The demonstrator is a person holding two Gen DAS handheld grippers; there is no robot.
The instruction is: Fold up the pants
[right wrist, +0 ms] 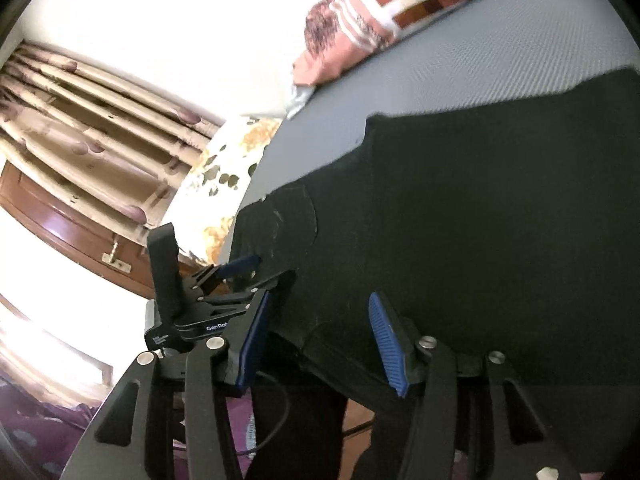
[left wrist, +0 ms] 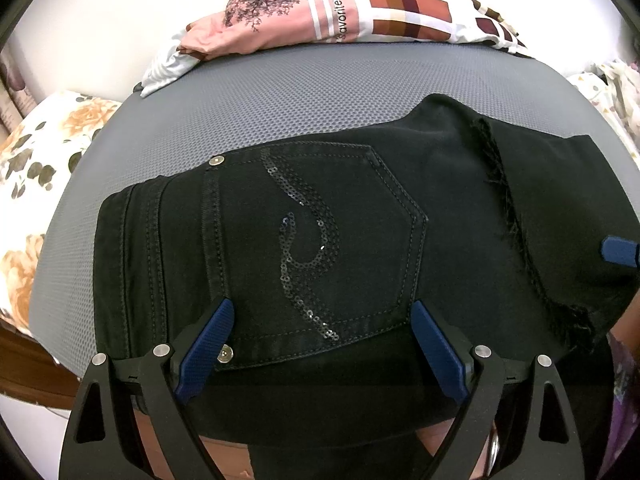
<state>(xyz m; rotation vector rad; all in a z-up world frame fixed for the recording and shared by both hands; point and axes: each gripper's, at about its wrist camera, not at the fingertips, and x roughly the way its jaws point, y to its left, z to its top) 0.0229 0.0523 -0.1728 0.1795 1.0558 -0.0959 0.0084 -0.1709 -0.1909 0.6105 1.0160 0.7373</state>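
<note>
Black pants [left wrist: 360,184] lie folded on a grey mesh mat [left wrist: 260,100], back pocket with a sequin swirl facing up. A frayed hem lies across them on the right. My left gripper [left wrist: 322,306] hovers over the pocket's near edge, its blue pads wide apart and pressing on nothing. The right wrist view shows the same pants [right wrist: 480,220] from the side. There my right gripper [right wrist: 319,296] stands open at their near edge, with dark cloth between the pads but not pinched. One of its fingertips [left wrist: 620,250] shows at the right edge. The left gripper [right wrist: 236,268] appears beside the pants.
A pile of pink and patterned clothes [left wrist: 320,12] lies at the mat's far edge. A floral sheet [left wrist: 36,160] borders the mat on the left. Curtains [right wrist: 80,112] and a wooden cabinet [right wrist: 60,216] stand beyond. The pants hang over the mat's near edge.
</note>
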